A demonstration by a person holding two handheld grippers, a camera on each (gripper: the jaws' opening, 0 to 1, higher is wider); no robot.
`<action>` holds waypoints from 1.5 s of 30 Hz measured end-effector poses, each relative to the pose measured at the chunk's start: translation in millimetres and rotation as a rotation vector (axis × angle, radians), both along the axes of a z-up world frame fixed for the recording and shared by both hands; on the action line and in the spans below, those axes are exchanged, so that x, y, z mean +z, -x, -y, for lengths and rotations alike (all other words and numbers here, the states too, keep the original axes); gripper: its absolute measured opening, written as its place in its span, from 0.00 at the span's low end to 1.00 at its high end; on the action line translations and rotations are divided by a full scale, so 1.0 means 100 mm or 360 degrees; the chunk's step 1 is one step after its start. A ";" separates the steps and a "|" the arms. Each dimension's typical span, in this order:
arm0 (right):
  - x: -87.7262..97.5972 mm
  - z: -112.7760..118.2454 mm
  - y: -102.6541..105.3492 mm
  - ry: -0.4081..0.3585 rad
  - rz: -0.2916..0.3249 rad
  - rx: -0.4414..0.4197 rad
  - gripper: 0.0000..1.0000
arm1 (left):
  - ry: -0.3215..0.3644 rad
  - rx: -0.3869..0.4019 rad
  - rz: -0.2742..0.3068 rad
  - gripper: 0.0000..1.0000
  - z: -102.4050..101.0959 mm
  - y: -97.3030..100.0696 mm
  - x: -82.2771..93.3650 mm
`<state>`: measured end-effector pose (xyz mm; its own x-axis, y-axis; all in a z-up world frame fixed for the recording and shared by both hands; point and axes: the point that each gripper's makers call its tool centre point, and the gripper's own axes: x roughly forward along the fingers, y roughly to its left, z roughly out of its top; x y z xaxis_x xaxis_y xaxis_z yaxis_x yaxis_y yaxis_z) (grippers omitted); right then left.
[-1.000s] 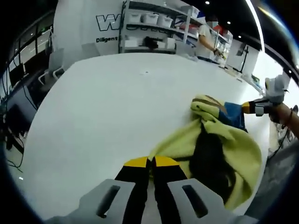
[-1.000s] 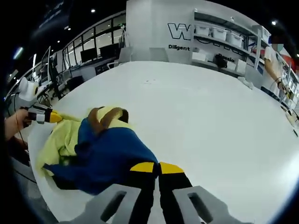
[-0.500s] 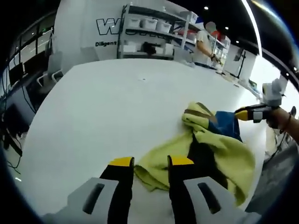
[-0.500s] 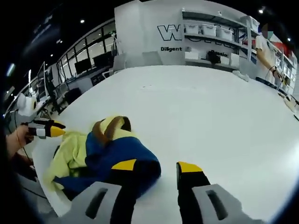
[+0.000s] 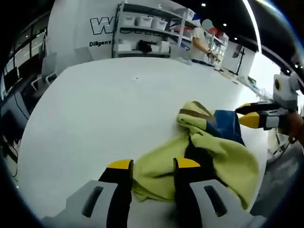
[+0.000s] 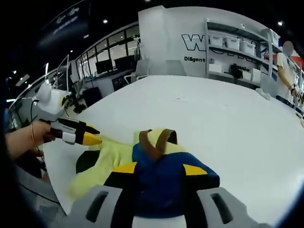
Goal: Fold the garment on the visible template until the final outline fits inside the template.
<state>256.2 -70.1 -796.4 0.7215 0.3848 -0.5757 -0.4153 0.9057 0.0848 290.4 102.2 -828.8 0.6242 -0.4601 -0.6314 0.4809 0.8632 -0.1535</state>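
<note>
Left gripper view, left hand-held gripper point(image 5: 153, 165) spread over crumpled garment point(image 5: 213, 156), right hand-held gripper point(image 6: 160, 168) spread, template unclear

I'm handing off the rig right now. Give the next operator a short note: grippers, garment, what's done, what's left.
Left gripper: open, empty, jaws over the near yellow edge of the garment.
Right gripper: open, empty, above the blue part of the garment.
The garment lies bunched in a heap near the edge of the white table, yellow, blue and black with a brown collar band.
Done: no tidy fold visible.
Left: regrasp, spread, fold to fit the template; I can't make out the template.
</note>
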 end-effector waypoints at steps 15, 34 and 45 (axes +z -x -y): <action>-0.37 -0.27 -0.01 -0.0005 -0.0185 0.0062 0.19 | 0.0106 -0.0389 -0.0068 0.20 0.57 0.31 -0.04; -0.21 0.07 -0.09 0.0076 -0.0102 0.0013 0.00 | 0.0094 -0.0318 -0.0083 0.00 0.38 0.34 0.06; 0.03 0.93 -0.25 0.0161 -0.0043 -0.0244 0.00 | 0.0104 -0.0271 -0.0036 0.00 0.19 0.39 0.27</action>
